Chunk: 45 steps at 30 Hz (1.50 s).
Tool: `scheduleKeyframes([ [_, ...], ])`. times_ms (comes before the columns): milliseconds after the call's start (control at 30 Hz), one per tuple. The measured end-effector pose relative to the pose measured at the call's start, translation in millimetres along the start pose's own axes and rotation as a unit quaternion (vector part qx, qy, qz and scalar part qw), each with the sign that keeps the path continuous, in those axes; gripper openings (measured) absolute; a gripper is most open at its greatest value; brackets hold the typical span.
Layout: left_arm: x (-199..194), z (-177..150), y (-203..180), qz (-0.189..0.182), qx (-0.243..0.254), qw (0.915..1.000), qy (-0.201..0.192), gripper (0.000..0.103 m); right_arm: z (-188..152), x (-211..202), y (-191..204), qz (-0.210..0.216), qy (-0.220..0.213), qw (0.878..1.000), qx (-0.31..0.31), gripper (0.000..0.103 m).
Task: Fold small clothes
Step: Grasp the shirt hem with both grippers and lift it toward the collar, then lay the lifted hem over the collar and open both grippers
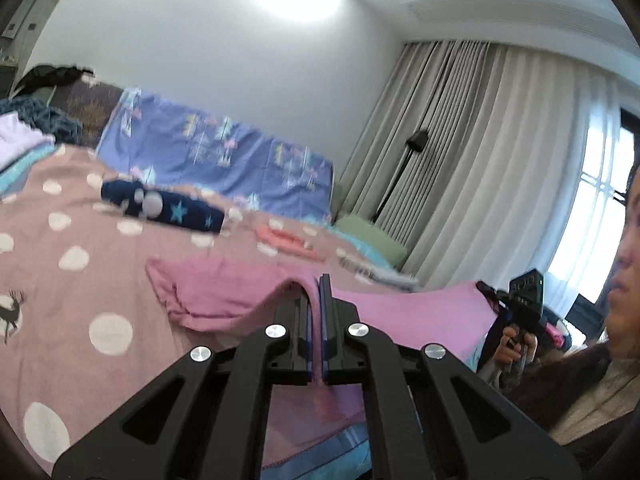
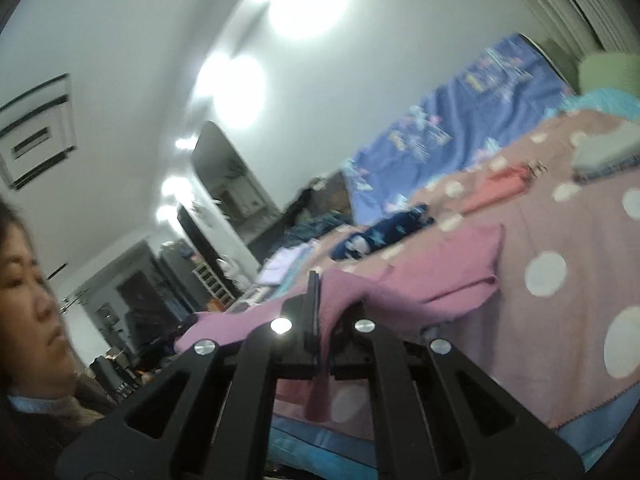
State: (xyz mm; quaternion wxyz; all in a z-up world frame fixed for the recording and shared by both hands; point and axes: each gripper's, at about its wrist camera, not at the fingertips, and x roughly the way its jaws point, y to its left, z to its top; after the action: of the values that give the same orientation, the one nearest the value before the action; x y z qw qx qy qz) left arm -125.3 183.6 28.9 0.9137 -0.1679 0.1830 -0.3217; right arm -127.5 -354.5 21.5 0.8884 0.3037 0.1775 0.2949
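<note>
A pink garment [image 1: 224, 296] hangs stretched above the dotted pink blanket [image 1: 80, 264], with its far part still lying on the bed. My left gripper [image 1: 319, 292] is shut on one edge of the cloth, and a fold of it runs down between the jaws. My right gripper [image 2: 320, 292] is shut on the garment's other edge [image 2: 420, 276], with pink cloth draped over its right jaw. In the left wrist view the right gripper [image 1: 524, 300] shows at the far right, held in a person's hand, with the cloth taut between the two.
A navy star-print piece [image 1: 164, 208], a folded coral piece [image 1: 288, 240] and a grey folded piece [image 2: 604, 148] lie on the blanket farther back. A blue patterned sheet [image 1: 216, 156] stands behind, with curtains [image 1: 480, 152] to the right. The person's face and shoulder [image 2: 32, 320] are close by.
</note>
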Motion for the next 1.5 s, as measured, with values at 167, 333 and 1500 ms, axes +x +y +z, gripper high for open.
scheduleKeyframes([
  [167,50.0,-22.5,41.5,0.026,-0.059,0.9959,0.063,0.002,-16.9,44.4,-50.9,-0.049,0.044,0.995,0.071,0.003],
  [333,84.4,-22.7,74.8,0.04,-0.09,0.991,0.091,0.002,-10.7,80.9,-74.3,-0.07,0.059,0.992,0.085,0.003],
  [1500,165.8,-51.5,111.6,0.129,-0.1,0.9508,0.263,0.033,2.8,191.8,-167.2,-0.137,0.139,0.974,0.113,0.01],
])
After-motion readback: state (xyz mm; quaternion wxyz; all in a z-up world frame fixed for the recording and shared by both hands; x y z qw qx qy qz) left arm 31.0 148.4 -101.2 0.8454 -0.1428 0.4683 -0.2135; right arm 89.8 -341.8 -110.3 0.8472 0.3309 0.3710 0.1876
